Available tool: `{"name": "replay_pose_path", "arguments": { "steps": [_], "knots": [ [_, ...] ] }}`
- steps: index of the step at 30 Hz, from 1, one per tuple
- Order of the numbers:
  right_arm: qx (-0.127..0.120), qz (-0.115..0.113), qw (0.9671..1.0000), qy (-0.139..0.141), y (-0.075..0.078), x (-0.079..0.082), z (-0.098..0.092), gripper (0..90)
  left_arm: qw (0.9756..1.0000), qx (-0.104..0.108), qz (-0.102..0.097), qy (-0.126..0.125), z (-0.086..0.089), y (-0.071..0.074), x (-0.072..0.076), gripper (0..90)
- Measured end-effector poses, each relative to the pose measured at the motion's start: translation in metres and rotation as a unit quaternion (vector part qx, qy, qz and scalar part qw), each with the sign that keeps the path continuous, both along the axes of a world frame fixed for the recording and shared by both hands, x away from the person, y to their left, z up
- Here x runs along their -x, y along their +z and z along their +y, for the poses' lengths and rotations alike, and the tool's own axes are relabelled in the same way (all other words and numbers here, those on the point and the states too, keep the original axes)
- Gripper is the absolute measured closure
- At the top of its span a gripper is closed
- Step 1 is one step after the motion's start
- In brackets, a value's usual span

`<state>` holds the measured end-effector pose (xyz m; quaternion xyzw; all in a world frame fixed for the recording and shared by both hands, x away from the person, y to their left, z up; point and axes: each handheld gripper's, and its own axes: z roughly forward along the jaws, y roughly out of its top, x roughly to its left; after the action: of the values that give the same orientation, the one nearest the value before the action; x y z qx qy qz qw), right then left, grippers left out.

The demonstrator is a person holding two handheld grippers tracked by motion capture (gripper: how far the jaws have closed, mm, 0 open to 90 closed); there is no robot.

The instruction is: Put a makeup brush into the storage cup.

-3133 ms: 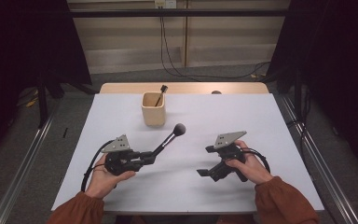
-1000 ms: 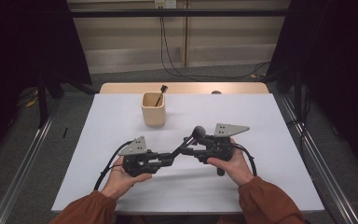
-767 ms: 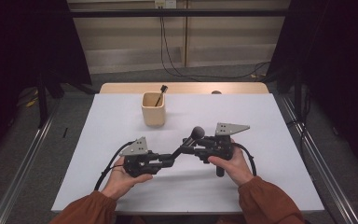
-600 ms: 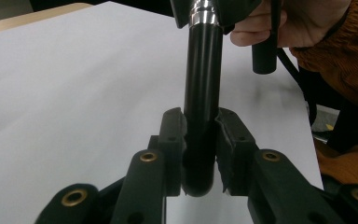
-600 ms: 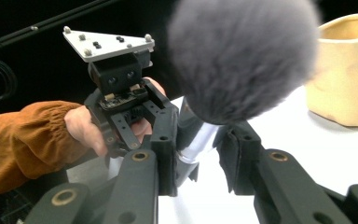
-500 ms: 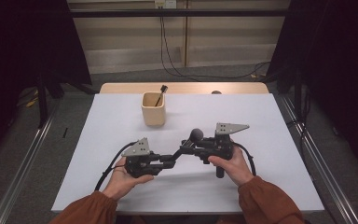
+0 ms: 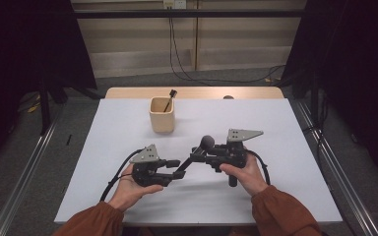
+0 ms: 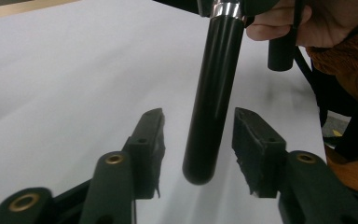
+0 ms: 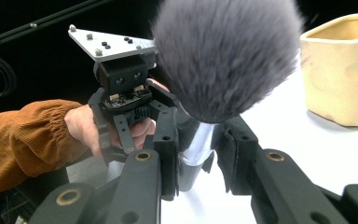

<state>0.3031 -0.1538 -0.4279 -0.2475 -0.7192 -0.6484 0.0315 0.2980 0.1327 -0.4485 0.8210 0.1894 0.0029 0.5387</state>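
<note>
A makeup brush has a fluffy grey head [image 9: 223, 51], a silver ferrule and a long black handle [image 8: 212, 93]. In the high view the brush [image 7: 204, 145] slants above the table's middle between both hands. My right gripper [image 9: 198, 140] is shut on it at the ferrule, just below the head. My left gripper [image 8: 198, 126] has just been opening. Its jaws stand on either side of the handle's end with a gap on each side. In the high view the left gripper [image 7: 176, 169] sits left of the right gripper [image 7: 197, 156].
A cream cup [image 7: 162, 114] stands behind the hands on the white table [image 7: 285, 128], with a thin brush [image 7: 169, 98] leaning inside it. The cup [image 9: 345, 70] is close beside the brush head in the right gripper view. Cables trail from both grippers.
Three seconds ago the hands were apart and the left gripper held the brush. They came together, the right jaws closed on the ferrule, and the left jaws have spread off the handle.
</note>
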Motion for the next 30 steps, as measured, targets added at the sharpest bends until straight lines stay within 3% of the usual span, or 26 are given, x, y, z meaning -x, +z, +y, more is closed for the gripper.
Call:
{"name": "replay_pose_path", "arguments": {
  "steps": [7,10,13,20,30],
  "knots": [
    [0.001,-0.006,0.9999,-0.013,0.004,-0.001,-0.008,70.9,0.9997,0.002,-0.006,0.024,0.005,0.005,0.001,32.3],
    [0.01,-0.009,0.9997,-0.021,0.005,-0.002,-0.012,70.9,0.9995,0.009,0.001,0.03,0.009,0.009,0.002,26.0],
    [0.017,-0.017,0.9991,-0.034,0.006,-0.003,-0.016,70.9,0.9991,0.009,-0.008,0.039,0.014,0.012,0.001,18.2],
    [0.017,-0.019,0.9988,-0.04,0.01,-0.003,-0.024,71.0,0.9979,0.02,0.009,0.062,0.024,0.017,-0.003,1.9],
    [0.037,-0.013,0.9989,-0.026,0.014,-0.003,-0.025,71.0,0.9979,0.021,0.007,0.06,0.025,0.019,-0.001,1.7]
  ]
}}
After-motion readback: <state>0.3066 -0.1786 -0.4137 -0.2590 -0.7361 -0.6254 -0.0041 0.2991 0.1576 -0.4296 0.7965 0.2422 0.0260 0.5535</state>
